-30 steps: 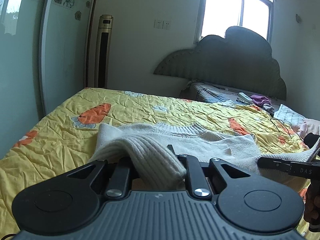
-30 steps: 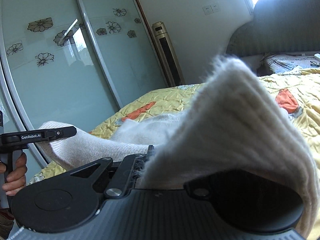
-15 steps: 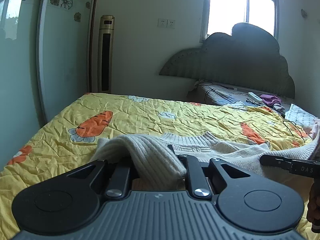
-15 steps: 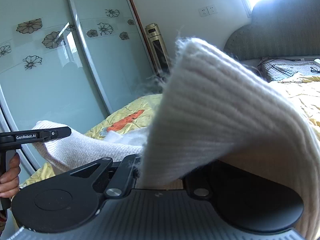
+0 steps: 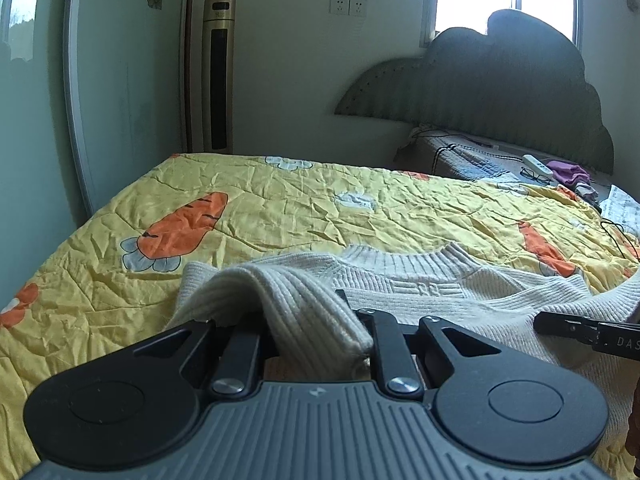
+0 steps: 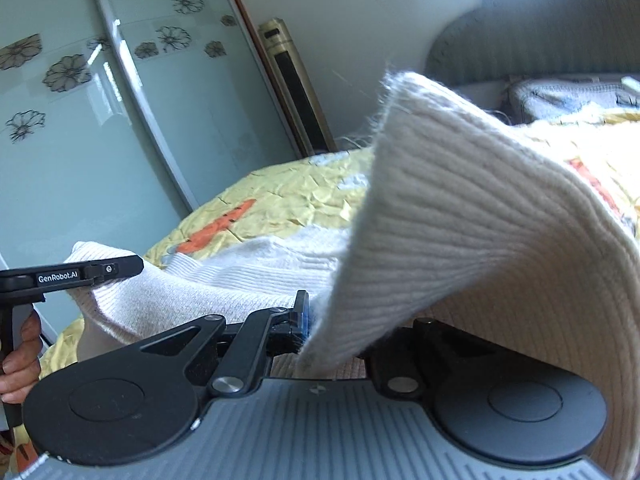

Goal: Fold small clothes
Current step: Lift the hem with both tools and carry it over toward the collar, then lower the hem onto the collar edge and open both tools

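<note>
Sweater (image 5: 404, 292), cream ribbed knit, spread on the yellow carrot-print quilt (image 5: 280, 208) near the bed's near edge, neckline turned toward the headboard (image 5: 500, 92). Held at two places along its near hem. Left gripper (image 5: 316, 332) narrow, clamped on a fold of the ribbed hem that humps up between the fingers and drapes over them. Right gripper (image 6: 316, 340) pinched tight on another part of the hem, knit rising in a tall flap that hides the right-hand finger and much of the bed beyond. Left gripper also seen in the right wrist view at the left edge, a hand (image 6: 18, 360) wrapped round its handle, knit hanging from its tip. Glass wardrobe doors (image 6: 100, 120) with flower decals along the bed's far side, tower fan (image 5: 218, 72) in the corner by them. Remote, glasses and purple cloth (image 5: 568, 172) near the headboard-end corner.
</note>
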### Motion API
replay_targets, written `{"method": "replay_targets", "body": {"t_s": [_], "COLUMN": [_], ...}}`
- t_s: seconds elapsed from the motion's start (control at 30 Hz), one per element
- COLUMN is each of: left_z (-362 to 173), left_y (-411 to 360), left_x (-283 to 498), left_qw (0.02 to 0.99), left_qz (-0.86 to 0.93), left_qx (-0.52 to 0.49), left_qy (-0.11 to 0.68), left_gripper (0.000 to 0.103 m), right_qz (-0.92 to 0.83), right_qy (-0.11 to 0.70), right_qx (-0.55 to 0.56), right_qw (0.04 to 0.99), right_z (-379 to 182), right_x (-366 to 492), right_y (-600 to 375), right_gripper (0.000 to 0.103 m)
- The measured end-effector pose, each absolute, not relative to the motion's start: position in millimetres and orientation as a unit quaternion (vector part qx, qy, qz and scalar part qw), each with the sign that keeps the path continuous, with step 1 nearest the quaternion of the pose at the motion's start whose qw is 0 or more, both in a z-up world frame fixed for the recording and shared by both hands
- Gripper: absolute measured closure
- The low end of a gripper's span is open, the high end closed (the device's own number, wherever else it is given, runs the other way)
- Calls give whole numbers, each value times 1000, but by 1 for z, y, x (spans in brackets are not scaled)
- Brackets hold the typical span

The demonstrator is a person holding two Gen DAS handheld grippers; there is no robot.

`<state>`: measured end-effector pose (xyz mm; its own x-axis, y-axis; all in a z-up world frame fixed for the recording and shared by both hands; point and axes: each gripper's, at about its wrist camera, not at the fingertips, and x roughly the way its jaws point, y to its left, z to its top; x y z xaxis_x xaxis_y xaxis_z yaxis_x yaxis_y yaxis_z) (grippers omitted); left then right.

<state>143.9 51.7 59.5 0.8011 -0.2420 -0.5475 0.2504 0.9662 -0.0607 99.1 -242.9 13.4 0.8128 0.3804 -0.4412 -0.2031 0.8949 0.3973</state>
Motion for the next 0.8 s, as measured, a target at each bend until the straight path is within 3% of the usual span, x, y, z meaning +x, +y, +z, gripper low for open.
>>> {"method": "replay_targets", "body": {"t_s": [0.33, 0.63, 0.73, 0.8], "left_z": [38, 37, 37, 36], "left_y": [44, 53, 60, 67], "left_x": [176, 195, 204, 209], "left_qw": [938, 924, 915, 906], "left_qz": [-113, -110, -115, -119], "left_qx": [13, -34, -65, -96], "left_qy": [327, 364, 382, 394], "left_gripper": [87, 87, 86, 84], "right_qz": [148, 147, 145, 138], "right_qy": [294, 295, 291, 286], "right_qx": [229, 272, 287, 288], "right_qw": [916, 904, 901, 904], "right_z": [-14, -18, -19, -19], "right_x": [121, 130, 132, 132], "right_y": [-254, -264, -269, -271], "right_gripper": [88, 78, 70, 60]}}
